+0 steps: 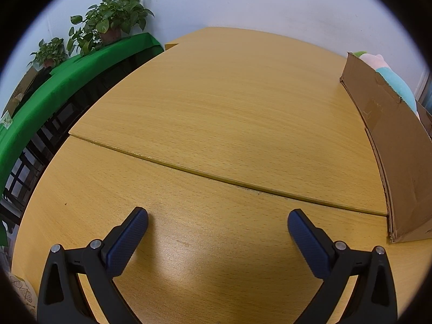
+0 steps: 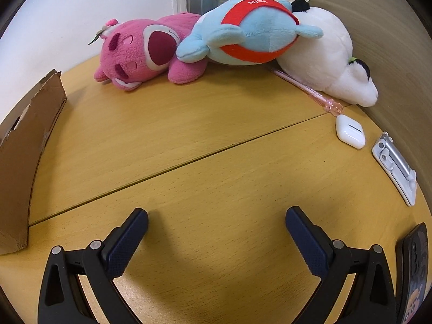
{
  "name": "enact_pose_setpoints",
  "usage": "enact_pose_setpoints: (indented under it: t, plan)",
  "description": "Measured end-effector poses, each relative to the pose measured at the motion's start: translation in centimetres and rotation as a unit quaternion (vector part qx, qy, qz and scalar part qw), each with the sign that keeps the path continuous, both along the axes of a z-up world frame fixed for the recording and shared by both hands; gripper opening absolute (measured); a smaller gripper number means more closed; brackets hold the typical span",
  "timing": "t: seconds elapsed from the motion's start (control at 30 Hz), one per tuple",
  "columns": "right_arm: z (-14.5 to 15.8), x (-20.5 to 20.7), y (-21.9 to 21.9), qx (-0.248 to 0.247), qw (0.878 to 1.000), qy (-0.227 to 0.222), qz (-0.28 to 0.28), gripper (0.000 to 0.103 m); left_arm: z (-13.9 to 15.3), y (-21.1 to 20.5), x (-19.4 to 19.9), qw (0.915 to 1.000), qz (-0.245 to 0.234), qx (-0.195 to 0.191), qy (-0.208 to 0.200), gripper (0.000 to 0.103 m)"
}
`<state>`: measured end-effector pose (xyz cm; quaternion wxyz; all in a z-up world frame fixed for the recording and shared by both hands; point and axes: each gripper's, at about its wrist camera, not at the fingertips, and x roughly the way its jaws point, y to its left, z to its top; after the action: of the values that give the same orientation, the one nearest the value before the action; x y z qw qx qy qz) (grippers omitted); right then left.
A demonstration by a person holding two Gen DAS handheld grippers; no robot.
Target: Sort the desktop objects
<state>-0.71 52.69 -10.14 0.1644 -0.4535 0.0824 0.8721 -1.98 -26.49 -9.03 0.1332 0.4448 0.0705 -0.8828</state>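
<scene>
Left wrist view, left to right: potted plants [image 1: 113, 16] on a green-covered shelf [image 1: 67, 86] beyond the left edge of the bench [image 1: 216, 94]; then broad bare wood crossed by a seam between two boards; then a cardboard box [image 1: 391, 145] standing along the right side, a pastel plush [image 1: 397, 81] peeking over its torn rim. Left gripper [image 1: 217, 222] low over the near board, jaws spread wide, nothing between them.

Right wrist view, left to right: the cardboard box [image 2: 24, 162] at the left edge, torn top corner; open wood ahead, the seam slanting across. Along the far edge, against the wall, a pink bear plush [image 2: 140, 54] lying on its side, touching a light-blue plush with a red band [image 2: 248, 32], that one resting against a white plush [image 2: 329, 59]. A pink pen [image 2: 305, 86] partly tucked under the white plush, tip pointing toward a white earbud case [image 2: 349, 132] just beside it. Farther right, by the side panel, a folded metal phone stand [image 2: 395, 166]; at the near right edge, a phone [image 2: 414, 272] with a cartoon case. Right gripper [image 2: 216, 221] above clear wood, jaws released wide, holding nothing.
</scene>
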Motion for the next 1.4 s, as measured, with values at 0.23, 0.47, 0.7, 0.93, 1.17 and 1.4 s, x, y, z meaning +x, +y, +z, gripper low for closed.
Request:
enact_pose_setpoints:
  t: [0.23,0.47,0.7,0.93,1.17,1.4]
  plan:
    - [-0.13,0.49,0.46,-0.005,1.0,0.002,-0.005,0.103,-0.18,0.2,-0.24,1.0,0.002,0.001,0.001,0.103]
    - [-0.09,0.54,0.36,-0.006,1.0,0.002,-0.007,0.103,-0.24,0.29,-0.35,1.0,0.004,0.001,0.001,0.103]
    - [-0.09,0.55,0.38,-0.006,1.0,0.003,-0.008,0.103,-0.26,0.35,-0.4,1.0,0.005,0.001,0.001,0.103]
    - [-0.09,0.54,0.39,-0.006,1.0,0.003,-0.009,0.103,-0.28,0.39,-0.45,1.0,0.005,0.001,0.001,0.103]
    - [-0.1,0.54,0.4,-0.006,1.0,0.003,-0.013,0.103,-0.29,0.43,-0.48,1.0,0.006,0.001,0.001,0.103]
    - [-0.07,0.54,0.49,-0.006,1.0,0.003,-0.013,0.103,-0.31,0.47,-0.54,1.0,0.006,0.001,0.001,0.103]
